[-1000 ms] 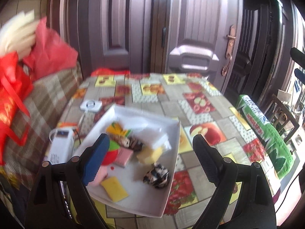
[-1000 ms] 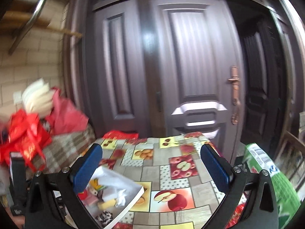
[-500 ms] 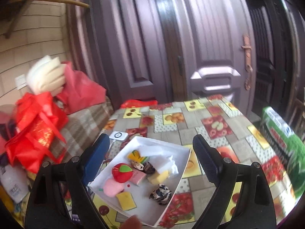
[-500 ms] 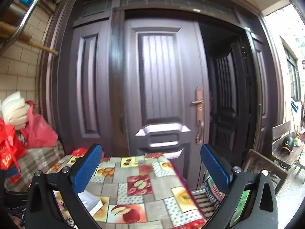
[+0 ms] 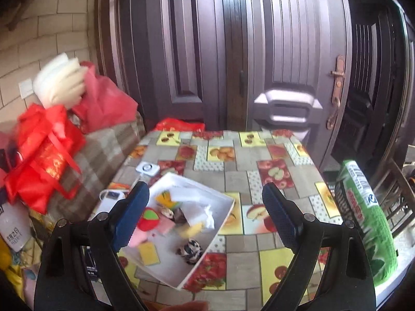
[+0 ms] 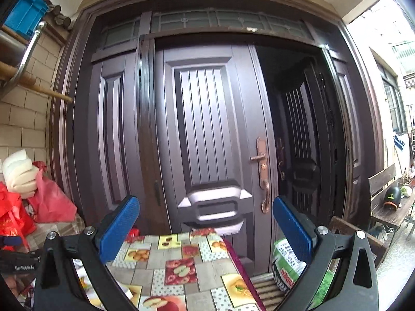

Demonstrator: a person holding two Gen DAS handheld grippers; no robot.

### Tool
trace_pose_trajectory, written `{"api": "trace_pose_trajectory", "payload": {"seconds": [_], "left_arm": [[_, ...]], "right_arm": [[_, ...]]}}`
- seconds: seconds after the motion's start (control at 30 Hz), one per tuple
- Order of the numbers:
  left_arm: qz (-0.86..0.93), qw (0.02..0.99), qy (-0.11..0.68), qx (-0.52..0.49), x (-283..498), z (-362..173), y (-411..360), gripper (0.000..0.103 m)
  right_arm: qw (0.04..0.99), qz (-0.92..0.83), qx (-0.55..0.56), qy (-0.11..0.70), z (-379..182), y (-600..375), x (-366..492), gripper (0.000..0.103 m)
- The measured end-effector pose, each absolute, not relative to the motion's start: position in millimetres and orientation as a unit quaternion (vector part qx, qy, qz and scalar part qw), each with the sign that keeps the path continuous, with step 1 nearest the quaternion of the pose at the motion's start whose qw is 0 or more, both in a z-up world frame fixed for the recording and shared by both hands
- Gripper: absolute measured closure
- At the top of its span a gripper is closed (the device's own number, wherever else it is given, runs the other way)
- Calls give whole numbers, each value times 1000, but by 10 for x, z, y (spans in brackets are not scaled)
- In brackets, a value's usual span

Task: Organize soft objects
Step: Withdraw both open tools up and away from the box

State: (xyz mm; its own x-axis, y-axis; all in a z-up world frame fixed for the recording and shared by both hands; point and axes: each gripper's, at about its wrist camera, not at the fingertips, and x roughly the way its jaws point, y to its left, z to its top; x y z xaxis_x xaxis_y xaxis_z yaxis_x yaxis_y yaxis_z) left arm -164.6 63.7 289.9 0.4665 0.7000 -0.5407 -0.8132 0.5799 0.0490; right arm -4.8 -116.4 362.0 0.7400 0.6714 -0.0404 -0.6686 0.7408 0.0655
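Note:
A white box (image 5: pixel 225 216) lies on the fruit-patterned table (image 5: pixel 259 155), below and between the fingers in the left wrist view. Inside it are several soft toys: a red and green apple (image 5: pixel 148 218), a pink piece (image 5: pixel 137 238), a yellow square (image 5: pixel 148 252) and a black and white ball (image 5: pixel 190 251). My left gripper (image 5: pixel 205 219) is open above the box, with nothing between its blue pads. My right gripper (image 6: pixel 206 229) is open too, held level and facing the dark doors (image 6: pixel 207 129), with only the table's far end (image 6: pixel 179 267) beneath it.
Red bags (image 5: pixel 44 153) and a white bundle (image 5: pixel 59 83) are piled on a checked seat to the left. A green sack (image 5: pixel 368 220) leans at the table's right edge. A white charger (image 5: pixel 146 168) and power bank (image 5: pixel 110 199) lie left of the box. A bench (image 6: pixel 389 207) stands far right.
Both grippers have risen and pulled back from the table. The box now looks smaller and lower in the left wrist view; the right wrist view has swung up from the table toward the doors.

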Motion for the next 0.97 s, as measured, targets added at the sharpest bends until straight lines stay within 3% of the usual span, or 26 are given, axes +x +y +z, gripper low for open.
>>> {"api": "trace_pose_trajectory", "payload": {"seconds": [0.43,0.97], "left_arm": [[439,829,328,-115,-1386,2451,632,13],[402,840,345,-118,-1237,2346,662,13]], "right_arm": [[905,385,-35,179,2872,-907,-3,0],[904,382,-49,186,2831,-886,29,0]]}}
